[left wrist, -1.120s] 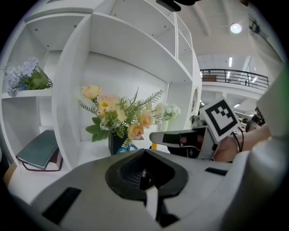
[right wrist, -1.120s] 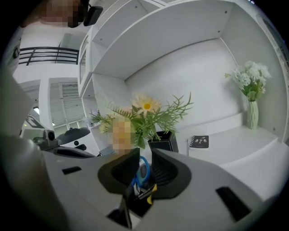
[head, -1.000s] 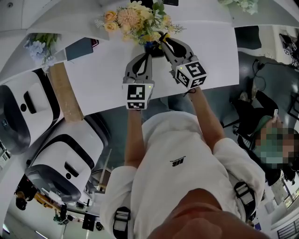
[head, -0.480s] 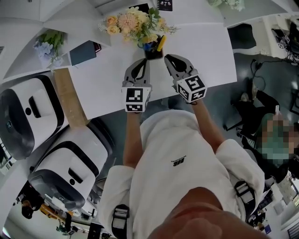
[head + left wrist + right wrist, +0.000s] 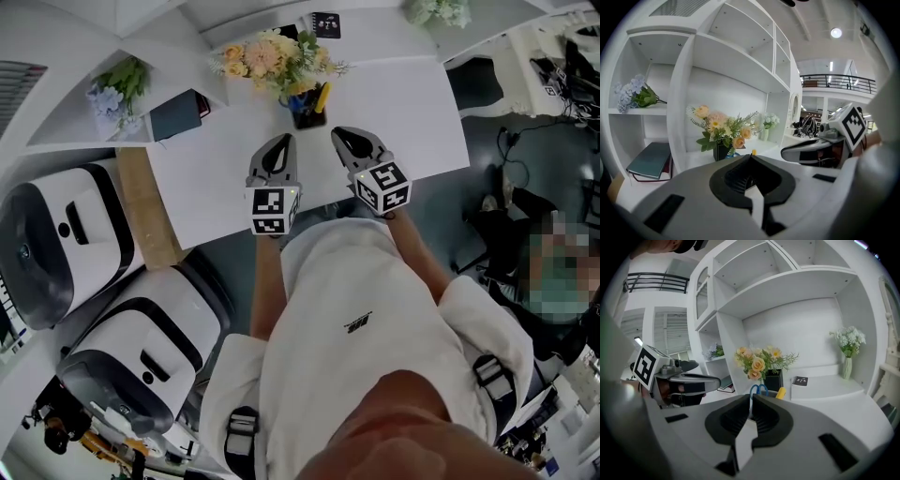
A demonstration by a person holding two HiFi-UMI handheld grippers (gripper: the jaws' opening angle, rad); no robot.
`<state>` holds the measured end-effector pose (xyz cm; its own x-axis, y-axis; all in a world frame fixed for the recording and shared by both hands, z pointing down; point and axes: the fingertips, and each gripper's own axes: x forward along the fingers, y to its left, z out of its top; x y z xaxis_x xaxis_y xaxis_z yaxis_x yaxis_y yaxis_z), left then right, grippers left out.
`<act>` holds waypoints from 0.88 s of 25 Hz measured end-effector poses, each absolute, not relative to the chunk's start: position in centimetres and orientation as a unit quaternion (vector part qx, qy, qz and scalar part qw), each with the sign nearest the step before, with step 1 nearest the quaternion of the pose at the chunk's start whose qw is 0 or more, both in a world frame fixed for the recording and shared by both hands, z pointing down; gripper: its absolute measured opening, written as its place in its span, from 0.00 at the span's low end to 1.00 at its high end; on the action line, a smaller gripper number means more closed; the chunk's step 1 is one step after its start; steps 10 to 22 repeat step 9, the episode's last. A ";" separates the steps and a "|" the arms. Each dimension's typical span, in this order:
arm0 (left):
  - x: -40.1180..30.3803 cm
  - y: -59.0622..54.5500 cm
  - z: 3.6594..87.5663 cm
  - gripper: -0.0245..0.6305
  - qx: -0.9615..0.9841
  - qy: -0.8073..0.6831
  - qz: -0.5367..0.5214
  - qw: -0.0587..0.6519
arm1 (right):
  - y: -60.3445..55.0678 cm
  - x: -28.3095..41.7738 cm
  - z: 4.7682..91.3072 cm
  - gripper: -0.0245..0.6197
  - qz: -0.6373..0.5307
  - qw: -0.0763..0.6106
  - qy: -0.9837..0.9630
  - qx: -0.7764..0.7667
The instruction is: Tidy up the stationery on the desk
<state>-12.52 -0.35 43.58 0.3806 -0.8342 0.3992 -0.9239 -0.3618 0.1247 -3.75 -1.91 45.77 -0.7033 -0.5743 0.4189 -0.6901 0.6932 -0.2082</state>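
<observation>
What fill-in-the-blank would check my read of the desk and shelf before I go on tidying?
The scissors in the pen holder have ___ handles.
A ___ pen sticks out of the holder beside them.
The dark book lies flat on a ___, not on the desk.
The left gripper has ___ between its jaws.
Missing words: blue; yellow; shelf; nothing.
</observation>
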 end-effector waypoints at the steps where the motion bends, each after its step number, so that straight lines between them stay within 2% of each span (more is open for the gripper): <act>1: -12.6 -0.2 43.5 0.04 0.814 -0.540 0.135 0.166 | -1.8 -3.8 45.6 0.05 0.176 0.163 -0.906 0.349; 22: -12.8 0.5 42.9 0.04 0.816 -0.539 0.131 0.163 | -1.5 -4.2 44.9 0.05 0.167 0.165 -0.907 0.350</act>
